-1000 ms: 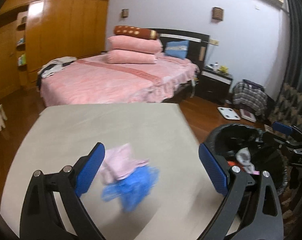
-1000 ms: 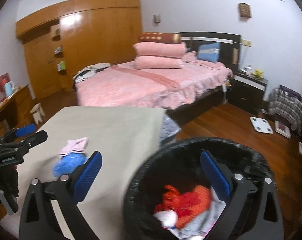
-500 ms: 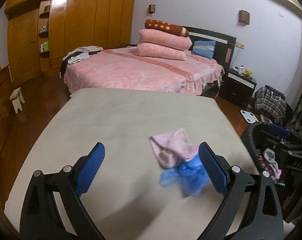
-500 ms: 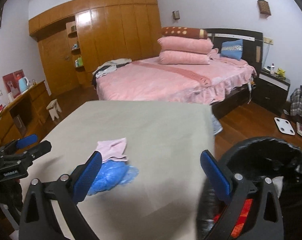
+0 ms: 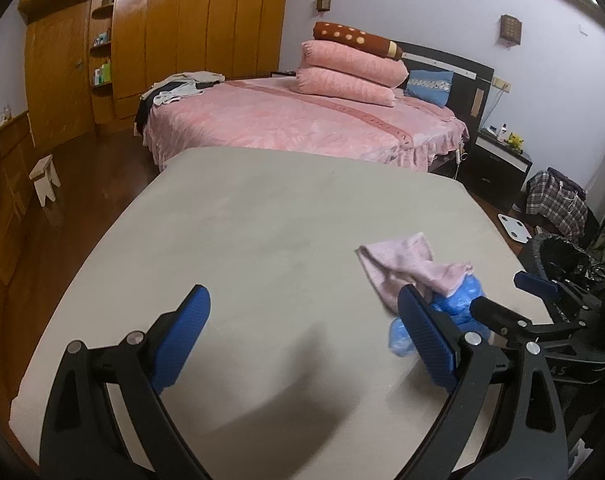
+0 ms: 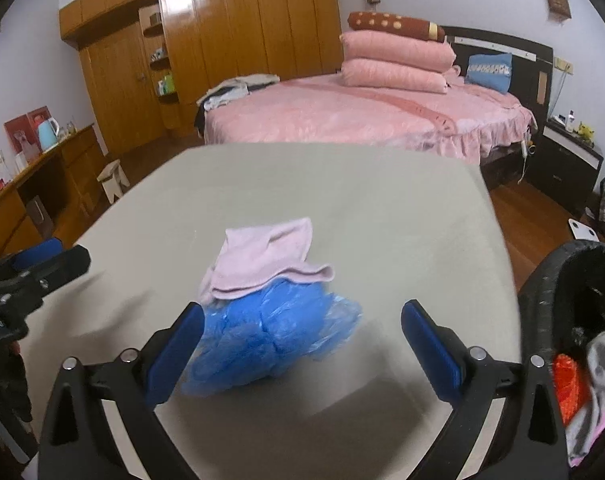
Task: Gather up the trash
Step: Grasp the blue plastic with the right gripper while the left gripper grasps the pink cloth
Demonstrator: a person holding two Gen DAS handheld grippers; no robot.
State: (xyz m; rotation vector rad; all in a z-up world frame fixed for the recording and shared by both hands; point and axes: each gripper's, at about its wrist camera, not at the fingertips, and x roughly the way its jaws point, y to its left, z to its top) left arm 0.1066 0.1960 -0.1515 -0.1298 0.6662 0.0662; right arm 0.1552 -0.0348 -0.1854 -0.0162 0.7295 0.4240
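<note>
A crumpled blue plastic wad [image 6: 274,332] lies on the beige table [image 6: 342,200], with a pale pink cloth [image 6: 268,258] draped over its far side. My right gripper [image 6: 302,348] is open and hovers just short of the blue wad, which lies between and ahead of its fingers. My left gripper [image 5: 302,340] is open over bare table, left of the trash. In the left wrist view the pink cloth [image 5: 406,266] and blue wad [image 5: 458,304] sit by its right finger, and the right gripper [image 5: 522,304] reaches in there. A black bin [image 6: 578,320] stands off the table's right edge.
The bin [image 5: 558,256] is lined with a black bag and holds orange and grey rubbish [image 6: 582,376]. A pink bed [image 5: 302,120] stands beyond the table, a dark nightstand [image 5: 498,160] to its right, wooden wardrobes [image 5: 162,40] at the back left, a small stool [image 5: 44,178] on the floor.
Both grippers swung left, away from the bin and over the table. The right gripper has closed in on the blue wad and pink cloth, which now lie right before its fingers.
</note>
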